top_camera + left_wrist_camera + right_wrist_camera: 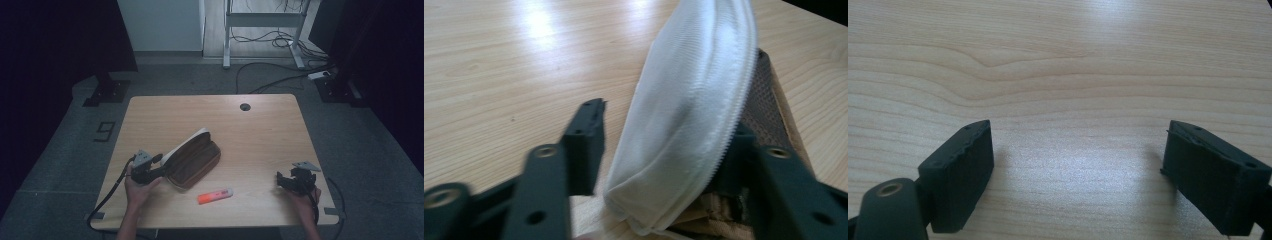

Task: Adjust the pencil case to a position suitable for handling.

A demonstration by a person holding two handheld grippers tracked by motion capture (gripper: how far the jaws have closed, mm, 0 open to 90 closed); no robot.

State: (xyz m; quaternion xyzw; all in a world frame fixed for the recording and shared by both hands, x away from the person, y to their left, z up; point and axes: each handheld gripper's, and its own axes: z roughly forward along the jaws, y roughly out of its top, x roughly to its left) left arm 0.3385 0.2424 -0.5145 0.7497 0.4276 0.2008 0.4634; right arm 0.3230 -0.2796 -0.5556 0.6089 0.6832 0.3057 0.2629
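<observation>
A brown pencil case (192, 159) with a white lining lies unzipped at the middle of the wooden table (260, 130). My left gripper (160, 169) is at its near-left end. In the left gripper view the white flap (689, 115) stands between the jaws of the left gripper (667, 122), which are apart; a gap shows beside the left jaw, and the brown mesh side (769, 110) lies by the right jaw. My right gripper (280, 180) rests near the table's front right, and in the right gripper view the right gripper (1078, 132) is open over bare wood.
An orange highlighter (215, 195) lies near the front edge, between the two hands. A cable hole (244, 107) sits at the table's far side. Beyond the table are a desk frame (262, 30) and floor cables (280, 75).
</observation>
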